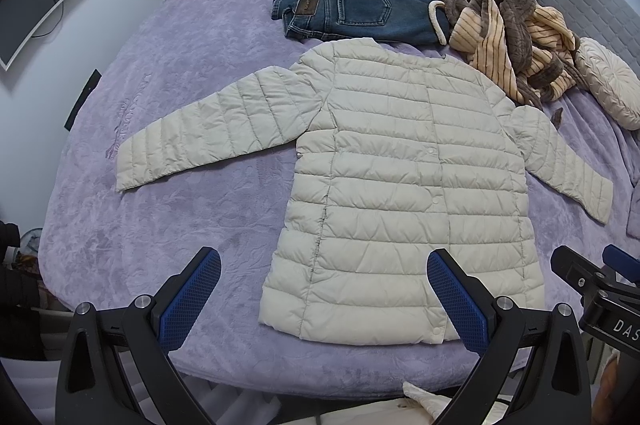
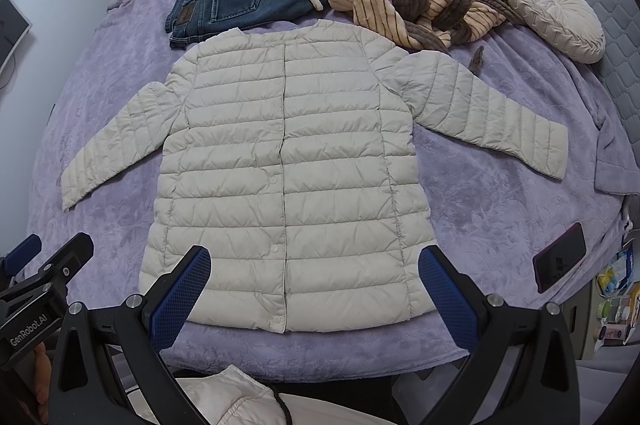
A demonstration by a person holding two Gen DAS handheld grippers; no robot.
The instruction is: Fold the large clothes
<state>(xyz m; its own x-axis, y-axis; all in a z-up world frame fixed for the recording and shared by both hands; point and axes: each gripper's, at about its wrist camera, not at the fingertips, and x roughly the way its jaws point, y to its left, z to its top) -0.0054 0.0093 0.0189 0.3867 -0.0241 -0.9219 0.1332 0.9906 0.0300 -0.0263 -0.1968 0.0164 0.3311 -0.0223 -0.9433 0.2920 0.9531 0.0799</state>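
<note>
Cream quilted jacket (image 1: 400, 161), blue jeans (image 1: 352, 9), brown-striped robe (image 1: 504, 25), lilac bedspread (image 1: 160, 205).

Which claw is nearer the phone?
Right. The right claw hovers over the jacket hem, with the phone just to its right; the left claw sits further left.

"GenRobot.AI" on left gripper (image 2: 28, 321), "DAS" on right gripper (image 1: 616, 321)

Both wrist views overlook the jacket (image 1: 400, 165) from the bed's (image 1: 160, 209) foot.
</note>
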